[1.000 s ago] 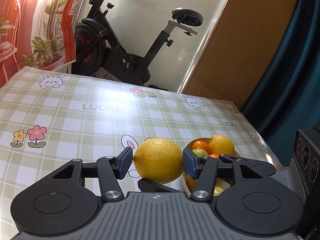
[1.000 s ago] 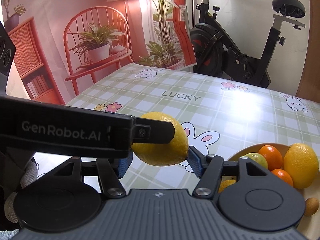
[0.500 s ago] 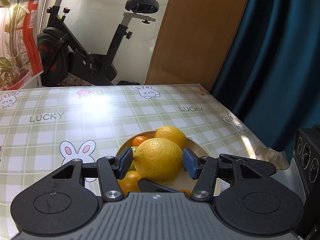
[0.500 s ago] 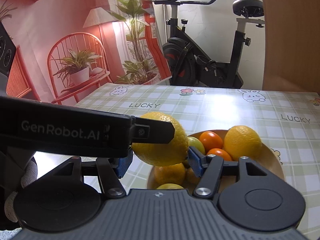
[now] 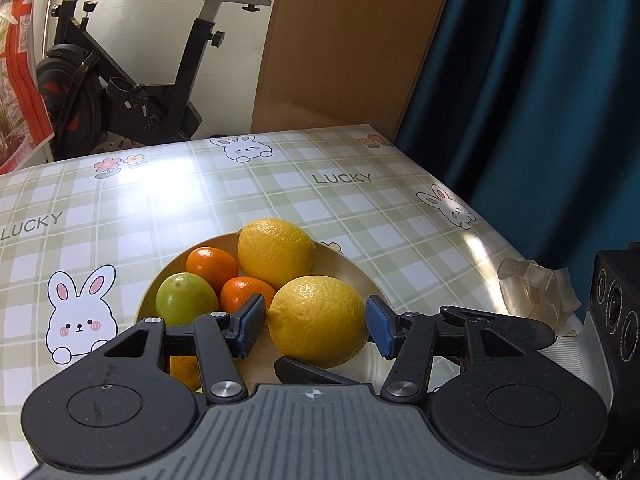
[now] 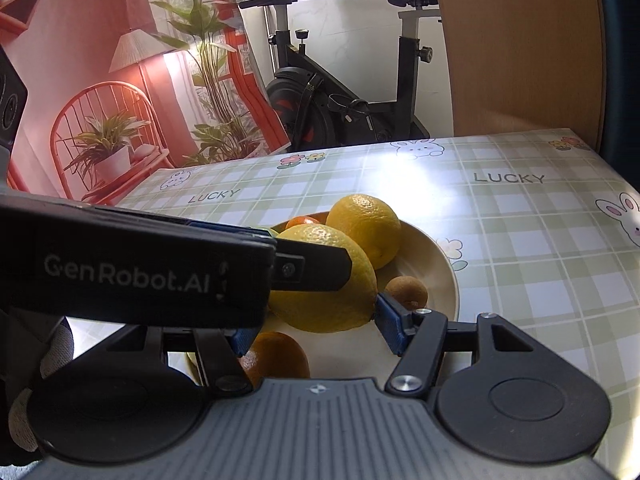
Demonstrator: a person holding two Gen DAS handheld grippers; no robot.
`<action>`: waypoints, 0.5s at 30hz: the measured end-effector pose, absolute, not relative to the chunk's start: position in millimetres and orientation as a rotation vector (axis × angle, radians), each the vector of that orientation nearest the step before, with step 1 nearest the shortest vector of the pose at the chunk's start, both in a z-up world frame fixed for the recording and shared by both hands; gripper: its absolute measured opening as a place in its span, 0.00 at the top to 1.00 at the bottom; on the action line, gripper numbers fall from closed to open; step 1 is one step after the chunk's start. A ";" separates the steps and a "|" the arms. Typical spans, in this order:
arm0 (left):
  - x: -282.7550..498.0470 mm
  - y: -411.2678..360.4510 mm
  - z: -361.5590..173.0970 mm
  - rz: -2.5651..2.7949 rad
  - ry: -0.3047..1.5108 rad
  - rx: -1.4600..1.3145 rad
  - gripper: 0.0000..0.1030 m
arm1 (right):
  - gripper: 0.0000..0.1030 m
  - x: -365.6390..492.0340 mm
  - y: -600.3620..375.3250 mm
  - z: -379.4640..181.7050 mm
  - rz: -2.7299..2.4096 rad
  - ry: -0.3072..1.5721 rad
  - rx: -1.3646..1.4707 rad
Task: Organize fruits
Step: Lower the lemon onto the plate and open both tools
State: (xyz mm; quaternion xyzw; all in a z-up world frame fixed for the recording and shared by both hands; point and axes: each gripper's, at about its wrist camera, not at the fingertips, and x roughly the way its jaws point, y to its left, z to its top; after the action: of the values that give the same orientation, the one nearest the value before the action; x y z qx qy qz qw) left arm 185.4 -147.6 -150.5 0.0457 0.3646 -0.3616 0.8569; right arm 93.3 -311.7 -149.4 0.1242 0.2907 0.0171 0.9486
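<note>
cream plate [image 5: 352, 264] holds lemons [image 5: 276, 252], tangerines [image 5: 212, 264], one green fruit [image 5: 186, 298].

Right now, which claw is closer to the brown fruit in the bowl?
Right. The right claw has a pad beside the brown fruit; the left claw lies across the lemon, farther off.

lemons [image 5: 318, 320]: 2 | oranges [image 5: 212, 265]: 3 | green fruit [image 5: 186, 298]: 1 | kiwi [image 6: 406, 292]: 1 | bowl [image 6: 440, 276]: 1

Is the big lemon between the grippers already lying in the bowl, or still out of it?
Still out. The lemon hangs above the bowl, held between both grippers' blue pads; in the right wrist view an orange lies beneath it.
</note>
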 end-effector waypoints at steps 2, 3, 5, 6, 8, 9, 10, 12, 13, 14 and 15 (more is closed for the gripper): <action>188.4 -145.8 -151.5 -0.754 0.773 0.092 0.44 | 0.39 94.9 -313.3 -151.5 0.038 0.599 0.259; 188.9 -145.2 -152.3 -0.751 0.775 0.089 0.43 | 0.39 95.5 -313.8 -153.0 0.040 0.603 0.264; 190.5 -144.4 -153.4 -0.745 0.777 0.085 0.43 | 0.39 96.6 -314.2 -154.6 0.045 0.606 0.275; 190.9 -143.7 -154.0 -0.743 0.778 0.083 0.43 | 0.39 98.4 -314.5 -155.1 0.047 0.608 0.278; 191.5 -142.6 -154.2 -0.739 0.782 0.079 0.43 | 0.39 99.3 -314.7 -155.7 0.051 0.610 0.280; 191.6 -142.5 -154.5 -0.737 0.785 0.076 0.43 | 0.39 100.2 -316.4 -156.1 0.054 0.613 0.283; 192.0 -142.5 -155.1 -0.736 0.788 0.073 0.43 | 0.39 100.7 -316.2 -156.8 0.056 0.616 0.288; 193.2 -142.4 -156.4 -0.732 0.796 0.068 0.43 | 0.39 101.3 -317.3 -158.1 0.059 0.620 0.301; 194.1 -142.5 -157.7 -0.729 0.801 0.067 0.43 | 0.39 101.6 -317.6 -158.6 0.061 0.622 0.309; 194.9 -142.4 -158.9 -0.728 0.806 0.067 0.43 | 0.39 101.7 -317.8 -158.8 0.063 0.624 0.312; 195.4 -141.9 -160.0 -0.728 0.810 0.064 0.43 | 0.39 102.1 -317.7 -158.6 0.064 0.625 0.311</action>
State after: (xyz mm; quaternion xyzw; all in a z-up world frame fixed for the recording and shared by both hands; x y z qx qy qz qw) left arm 195.4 -141.9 -160.0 0.0303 0.3850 -0.3464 0.8549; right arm 102.1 -317.7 -158.6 0.1524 0.3060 0.0314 0.9392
